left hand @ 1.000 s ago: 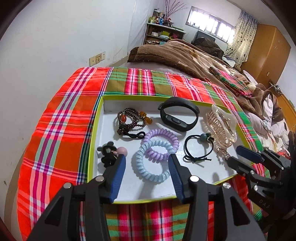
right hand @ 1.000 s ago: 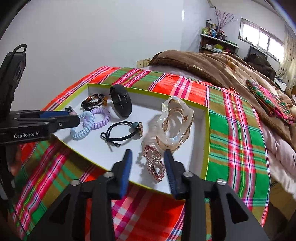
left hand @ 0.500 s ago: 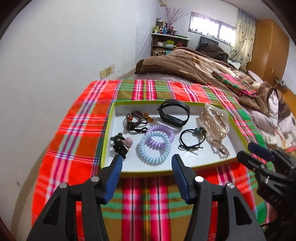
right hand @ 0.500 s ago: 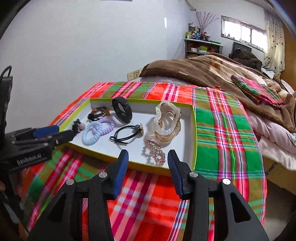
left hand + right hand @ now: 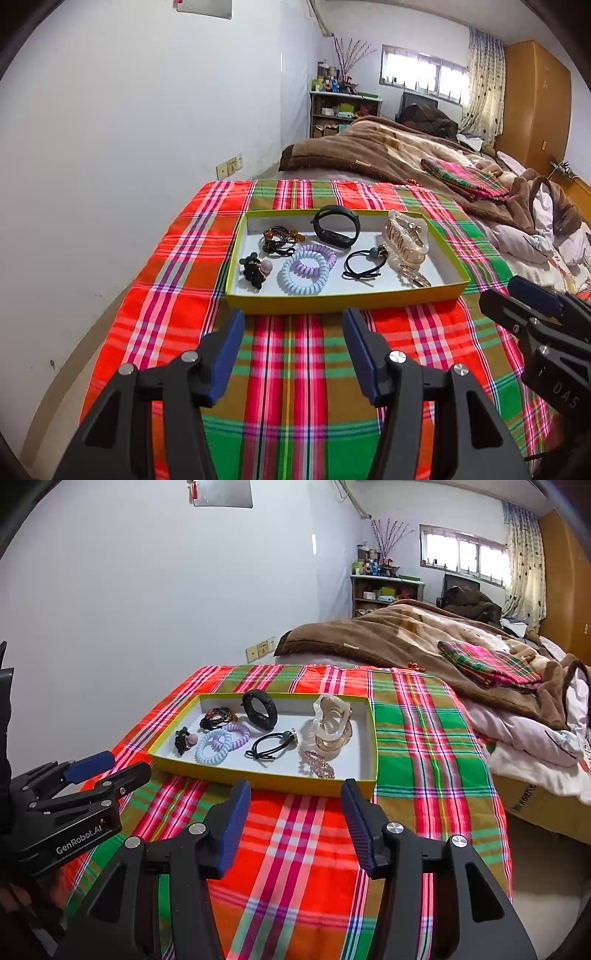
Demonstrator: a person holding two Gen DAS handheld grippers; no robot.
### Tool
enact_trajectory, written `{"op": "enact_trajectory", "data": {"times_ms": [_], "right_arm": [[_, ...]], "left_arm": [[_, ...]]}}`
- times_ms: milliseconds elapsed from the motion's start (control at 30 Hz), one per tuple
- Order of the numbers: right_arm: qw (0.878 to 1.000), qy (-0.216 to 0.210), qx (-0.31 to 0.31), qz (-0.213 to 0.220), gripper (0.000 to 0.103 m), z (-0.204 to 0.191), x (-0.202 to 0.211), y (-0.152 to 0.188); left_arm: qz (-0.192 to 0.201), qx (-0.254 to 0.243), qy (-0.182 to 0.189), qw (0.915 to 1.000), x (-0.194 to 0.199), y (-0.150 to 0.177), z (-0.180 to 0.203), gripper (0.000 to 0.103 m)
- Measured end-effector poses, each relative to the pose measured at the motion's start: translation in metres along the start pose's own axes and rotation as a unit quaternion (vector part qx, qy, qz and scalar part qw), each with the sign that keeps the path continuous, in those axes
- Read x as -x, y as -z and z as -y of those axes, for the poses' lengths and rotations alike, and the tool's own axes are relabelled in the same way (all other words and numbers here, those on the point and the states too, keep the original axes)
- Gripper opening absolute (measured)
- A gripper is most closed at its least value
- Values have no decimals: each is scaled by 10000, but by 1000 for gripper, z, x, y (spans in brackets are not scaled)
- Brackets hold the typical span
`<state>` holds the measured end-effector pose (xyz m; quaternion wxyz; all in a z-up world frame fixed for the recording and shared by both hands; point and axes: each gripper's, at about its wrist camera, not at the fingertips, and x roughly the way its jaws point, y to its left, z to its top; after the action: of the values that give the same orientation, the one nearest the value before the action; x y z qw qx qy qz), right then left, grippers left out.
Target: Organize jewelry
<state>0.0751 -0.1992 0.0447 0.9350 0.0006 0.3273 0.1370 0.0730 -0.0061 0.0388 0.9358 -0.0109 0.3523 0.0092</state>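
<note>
Two grippers hang over the near end of a plaid cloth (image 5: 288,365), both with fingers spread wide and nothing between them: the left gripper (image 5: 293,354) and, at its right side, the right gripper (image 5: 291,825). Beyond the cloth lie a rumpled brown blanket (image 5: 373,147) and a cluttered shelf (image 5: 384,590) against the far wall. Nothing stands between the grippers and the yellow-edged tray (image 5: 343,301), which sits on the cloth just ahead of their fingertips.

Inside the tray lie a black band (image 5: 336,225), a beaded bracelet (image 5: 279,238), a lilac coil tie (image 5: 314,256) overlapping a pale blue coil tie (image 5: 303,278), a black elastic (image 5: 364,264), a clear claw clip (image 5: 406,234) and a dark clip with a pink knob (image 5: 255,267). By the claw clip rests what looks like a pink sparkly clip (image 5: 317,762), though its shape is hard to make out.
</note>
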Motion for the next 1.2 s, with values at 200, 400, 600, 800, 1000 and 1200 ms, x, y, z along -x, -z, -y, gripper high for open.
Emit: {"op": "enact_trajectory", "data": {"times_ms": [200, 400, 600, 800, 1000, 1200], "right_arm": [[9999, 102, -55, 114, 52, -6, 19, 9], [9997, 156, -51, 169, 52, -10, 26, 14], [9996, 187, -48, 212, 52, -10, 30, 13], [9996, 176, -64, 207, 52, -10, 31, 14], [9997, 166, -49, 185, 52, -13, 30, 15], [9997, 169, -46, 186, 52, -14, 30, 15]], "left_arm": [[61, -81, -132, 9999, 14, 13, 5, 58], [88, -174, -159, 9997, 23, 21, 13, 58], [105, -253, -203, 9994, 27, 23, 17, 58], [120, -189, -210, 9995, 28, 23, 15, 58], [92, -109, -205, 9997, 29, 24, 14, 58], [66, -112, -214, 9997, 27, 25, 13, 58]]}}
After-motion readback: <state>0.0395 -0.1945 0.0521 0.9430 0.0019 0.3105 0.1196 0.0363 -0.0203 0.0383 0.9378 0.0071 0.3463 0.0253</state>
